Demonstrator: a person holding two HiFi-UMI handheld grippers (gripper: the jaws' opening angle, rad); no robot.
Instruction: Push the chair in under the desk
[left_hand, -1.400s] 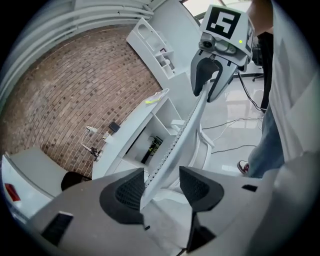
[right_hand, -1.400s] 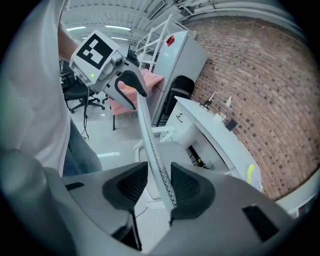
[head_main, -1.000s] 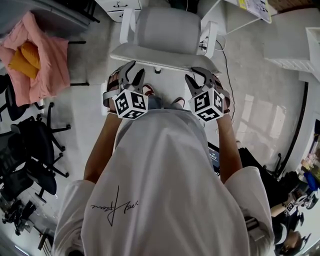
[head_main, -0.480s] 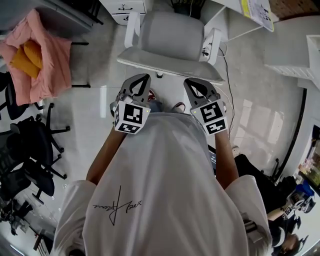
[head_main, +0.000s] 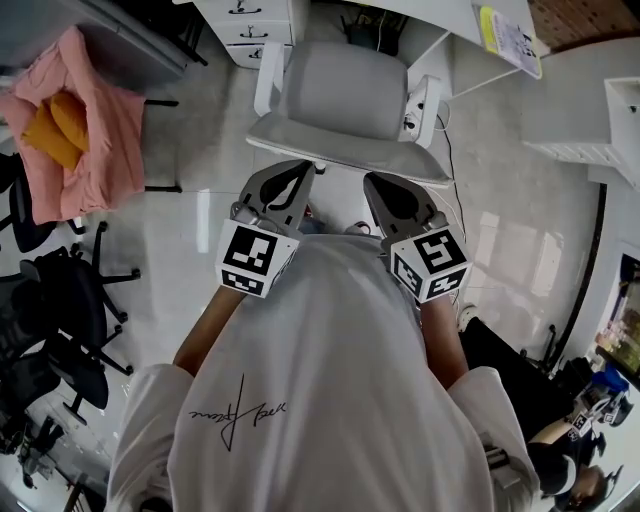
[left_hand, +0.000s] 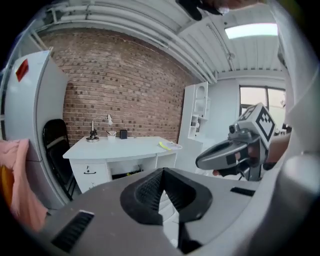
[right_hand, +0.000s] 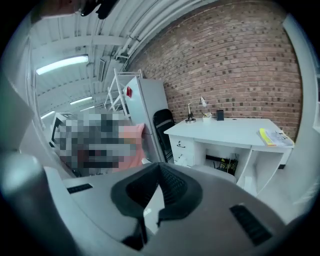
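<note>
Left gripper (head_main: 303, 170) and right gripper (head_main: 373, 182), jaws together on nothing, hang just behind the grey chair (head_main: 345, 85) (its seat faces the worktop (right_hand: 232, 132), not yet tucked under), which probably rolls lightly but swivels, so push its backrest (head_main: 350, 158) top evenly.

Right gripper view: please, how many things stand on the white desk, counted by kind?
lamp: 1
cup: 1
black box: 1
paper: 1
Total: 4
</note>
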